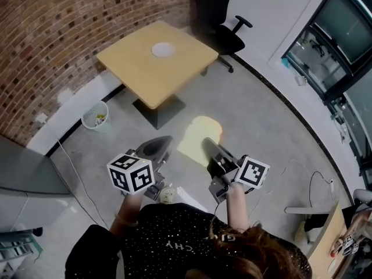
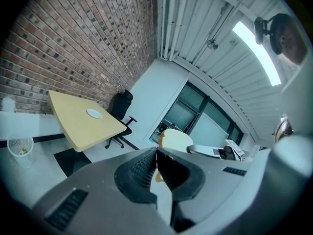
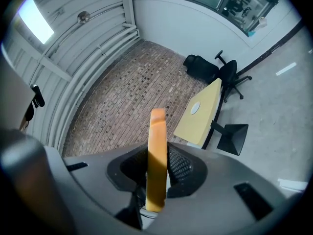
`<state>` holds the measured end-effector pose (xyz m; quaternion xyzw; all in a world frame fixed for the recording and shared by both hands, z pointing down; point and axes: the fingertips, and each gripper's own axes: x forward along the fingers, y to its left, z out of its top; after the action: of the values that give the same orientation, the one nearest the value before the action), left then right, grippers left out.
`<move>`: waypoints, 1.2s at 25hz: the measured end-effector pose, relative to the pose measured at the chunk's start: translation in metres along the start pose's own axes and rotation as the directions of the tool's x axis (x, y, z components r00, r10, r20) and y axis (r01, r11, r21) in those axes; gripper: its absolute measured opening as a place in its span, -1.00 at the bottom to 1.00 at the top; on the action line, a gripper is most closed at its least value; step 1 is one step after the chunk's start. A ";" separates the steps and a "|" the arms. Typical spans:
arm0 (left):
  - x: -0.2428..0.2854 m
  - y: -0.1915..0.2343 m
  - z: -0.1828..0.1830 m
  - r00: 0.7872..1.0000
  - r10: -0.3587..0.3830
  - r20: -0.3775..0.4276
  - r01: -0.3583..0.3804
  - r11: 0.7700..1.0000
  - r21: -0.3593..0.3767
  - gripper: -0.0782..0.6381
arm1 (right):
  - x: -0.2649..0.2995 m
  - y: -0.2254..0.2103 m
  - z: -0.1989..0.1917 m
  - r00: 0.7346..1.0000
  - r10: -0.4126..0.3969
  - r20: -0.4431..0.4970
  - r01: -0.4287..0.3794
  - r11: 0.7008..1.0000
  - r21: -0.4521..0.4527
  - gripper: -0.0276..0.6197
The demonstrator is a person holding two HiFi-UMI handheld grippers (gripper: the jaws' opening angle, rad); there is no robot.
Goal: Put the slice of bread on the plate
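At your far left the bin is sitting by the brick wall, clear of your path. Your left gripper is riding with its jaws closed together and nothing in them, so it is only keeping the other company; you are best off holding it out to the side as you near the table. The plate is lying on the tabletop, towards the far edge and well apart from you, with bare floor between. The bread is hanging in the air just left of your right gripper, whose jaws are pinching it by one edge, open only as wide as the slice is thick. Since the slice is standing out past the jaws, it is likely to flop or tear, so you should be walking smoothly, keeping that wrist level, and easing the grip only once the bread is lying over the plate's middle.
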<state>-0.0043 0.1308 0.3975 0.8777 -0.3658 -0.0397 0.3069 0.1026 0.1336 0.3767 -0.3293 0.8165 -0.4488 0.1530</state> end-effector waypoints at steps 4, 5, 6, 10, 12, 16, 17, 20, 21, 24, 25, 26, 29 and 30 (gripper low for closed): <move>0.012 0.013 0.008 1.000 -0.012 -0.012 0.012 1.000 -0.002 -0.75 | 0.017 -0.012 0.009 1.000 -0.017 -0.001 0.017 1.000 0.016 -0.63; 0.014 0.016 0.010 1.000 -0.021 -0.009 0.021 1.000 -0.005 -0.75 | 0.020 -0.014 0.012 1.000 -0.022 0.002 0.022 1.000 0.013 -0.63; 0.016 0.018 0.013 1.000 -0.029 -0.005 0.029 1.000 -0.008 -0.75 | 0.022 -0.015 0.016 1.000 -0.027 0.006 0.027 1.000 0.011 -0.63; 0.024 0.030 0.022 1.000 -0.018 -0.006 0.018 1.000 -0.009 -0.75 | 0.025 -0.027 0.023 0.998 -0.057 0.020 0.057 0.998 0.024 -0.63; 0.026 0.035 0.020 1.000 -0.012 -0.017 0.011 1.000 -0.009 -0.75 | 0.024 -0.033 0.024 0.997 -0.074 0.022 0.073 0.997 0.031 -0.63; 0.031 0.040 0.013 0.999 -0.007 -0.040 0.006 1.000 -0.022 -0.75 | 0.024 -0.039 0.025 0.996 -0.085 0.027 0.084 0.996 0.041 -0.63; 0.032 0.040 0.012 0.999 -0.006 -0.042 0.005 1.000 -0.022 -0.75 | 0.024 -0.040 0.025 0.996 -0.088 0.025 0.087 0.995 0.042 -0.63; 0.037 0.042 0.013 0.999 0.001 -0.041 -0.002 1.000 -0.019 -0.75 | 0.028 -0.043 0.032 0.996 -0.082 0.017 0.082 0.996 0.035 -0.63; 0.039 0.045 0.015 0.999 0.009 -0.038 -0.010 1.000 -0.020 -0.75 | 0.032 -0.043 0.035 0.997 -0.076 0.013 0.076 0.997 0.033 -0.63; 0.046 0.059 0.022 0.999 0.028 -0.027 -0.029 0.999 -0.037 -0.75 | 0.045 -0.050 0.042 0.997 -0.073 -0.004 0.073 0.997 0.035 -0.63; 0.050 0.063 0.025 0.999 0.032 -0.022 -0.032 0.999 -0.041 -0.75 | 0.050 -0.053 0.045 0.997 -0.074 -0.008 0.075 0.997 0.035 -0.63; 0.055 0.067 0.029 0.999 0.035 -0.019 -0.035 0.998 -0.044 -0.75 | 0.055 -0.056 0.050 0.997 -0.073 -0.012 0.073 0.997 0.035 -0.63; 0.072 0.077 0.040 0.999 0.046 -0.011 -0.046 0.998 -0.040 -0.75 | 0.070 -0.065 0.070 0.998 -0.064 -0.017 0.065 0.997 0.034 -0.63; 0.079 0.081 0.045 0.999 0.050 -0.008 -0.050 0.998 -0.039 -0.75 | 0.074 -0.069 0.077 0.998 -0.063 -0.017 0.063 0.997 0.032 -0.63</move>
<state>-0.0102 0.0115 0.4194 0.8623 -0.3855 -0.0360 0.3265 0.1174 0.0084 0.3948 -0.3488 0.7994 -0.4693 0.1377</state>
